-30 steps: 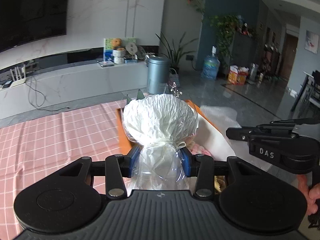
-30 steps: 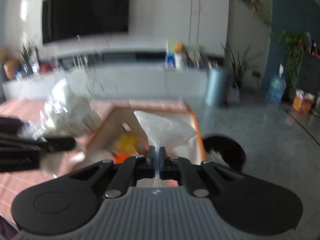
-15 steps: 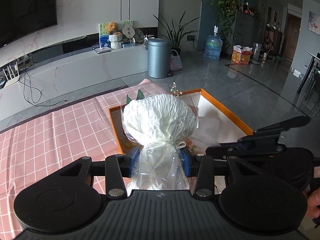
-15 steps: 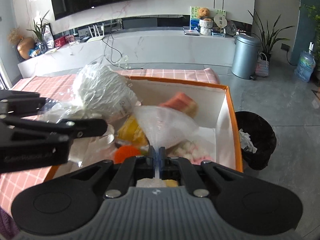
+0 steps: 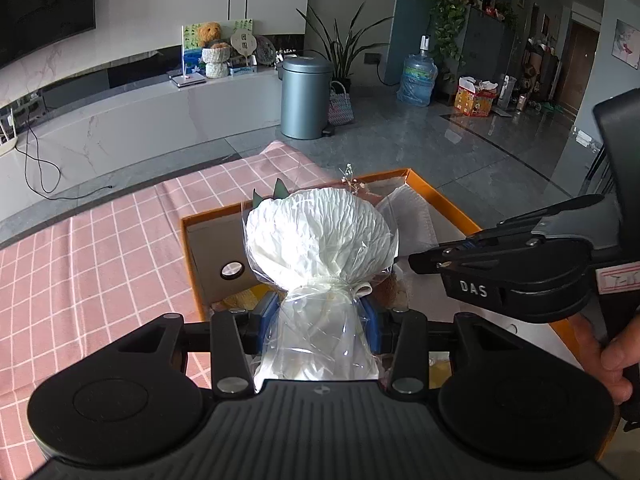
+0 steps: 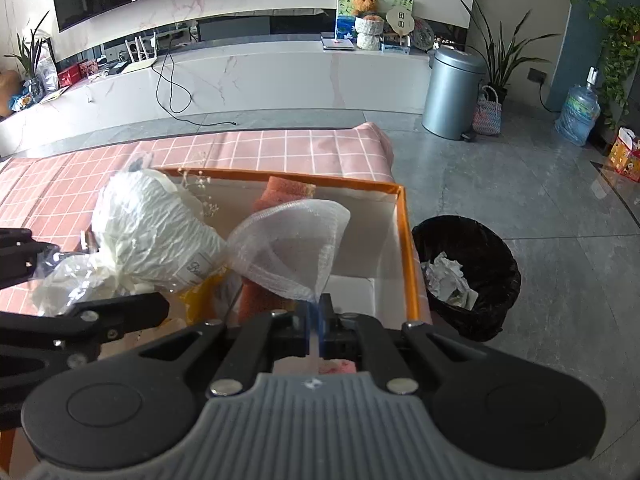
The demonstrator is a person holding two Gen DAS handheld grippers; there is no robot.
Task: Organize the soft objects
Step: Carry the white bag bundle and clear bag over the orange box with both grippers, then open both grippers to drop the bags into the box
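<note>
My left gripper [image 5: 319, 316] is shut on the clear-wrapped stem of a white paper bouquet [image 5: 320, 236], which it holds over the orange-rimmed box [image 5: 436, 196]. The bouquet [image 6: 156, 236] shows again at the left of the right wrist view. There my right gripper [image 6: 316, 330] is shut on the corner of a white foam net sleeve [image 6: 292, 244], also above the box [image 6: 404, 240]. Inside the box lie a salmon-orange sponge block [image 6: 288, 192], something yellow [image 6: 200, 296] and a pink-white item [image 6: 338, 368]. The right gripper's body [image 5: 520, 276] crosses the left wrist view, with a hand [image 5: 608, 356] on it.
The box sits on a pink checked tablecloth [image 5: 100, 248] at the table's far corner. A black waste bin [image 6: 468, 276] with crumpled paper stands on the floor right of the box. A grey pedal bin [image 6: 452, 92] and a white TV bench [image 6: 240, 76] are beyond.
Both grippers have come down and forward over the box with their loads still gripped. The box now fills more of both views, and the right gripper has closed in beside the bouquet.
</note>
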